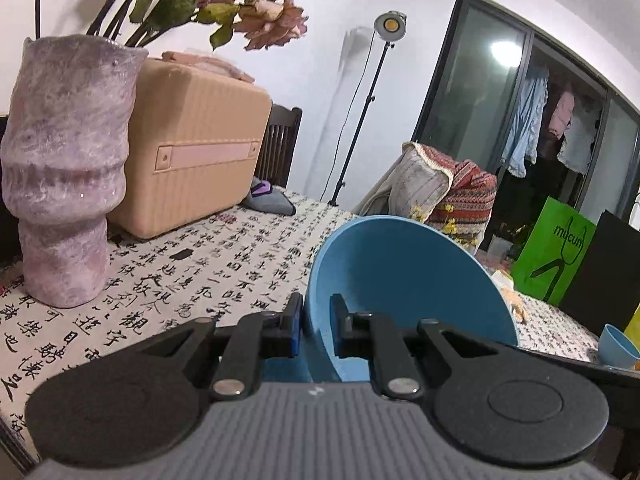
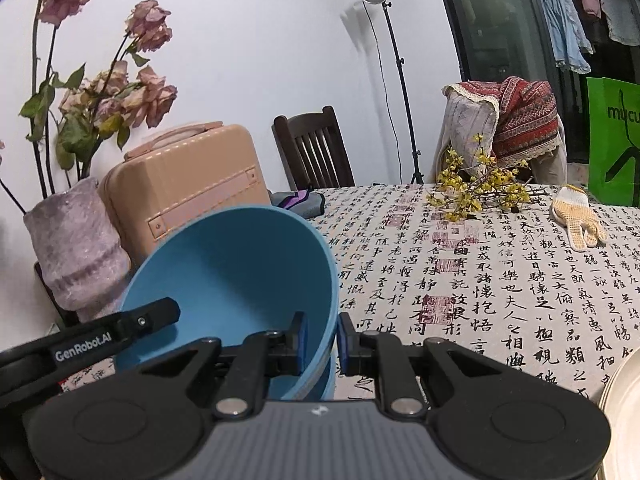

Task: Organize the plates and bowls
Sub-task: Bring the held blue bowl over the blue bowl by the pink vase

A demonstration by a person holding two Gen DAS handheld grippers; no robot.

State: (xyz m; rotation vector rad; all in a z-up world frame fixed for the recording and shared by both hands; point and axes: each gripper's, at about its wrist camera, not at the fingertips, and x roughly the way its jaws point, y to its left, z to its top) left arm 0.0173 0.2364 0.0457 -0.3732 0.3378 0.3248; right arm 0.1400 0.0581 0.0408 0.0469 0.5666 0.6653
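The blue bowl (image 1: 404,276) is being carried clear of the table (image 1: 224,264), tilted so that its open mouth is facing back toward both cameras and slightly upward, with its base pointing away toward the far side of the room. Being round, it is presenting no distinct long axis; its rim plane is standing steeply rather than lying level. The left gripper (image 1: 316,328) is closing on the bowl's left rim: one finger is sitting outside the wall and the other inside the cavity, with the wall pinched between the pads. The right gripper (image 2: 322,340) is clamping the opposite, right rim in the same manner, one finger inside and one outside. In the right wrist view, a finger of the left gripper is reaching into the bowl from the lower left. The bowl is hanging above the calligraphy-print tablecloth, in front of the mauve vase (image 2: 76,248) and the tan case (image 2: 188,188). A second, smaller blue bowl (image 1: 618,346) is sitting at the right edge of the left wrist view.
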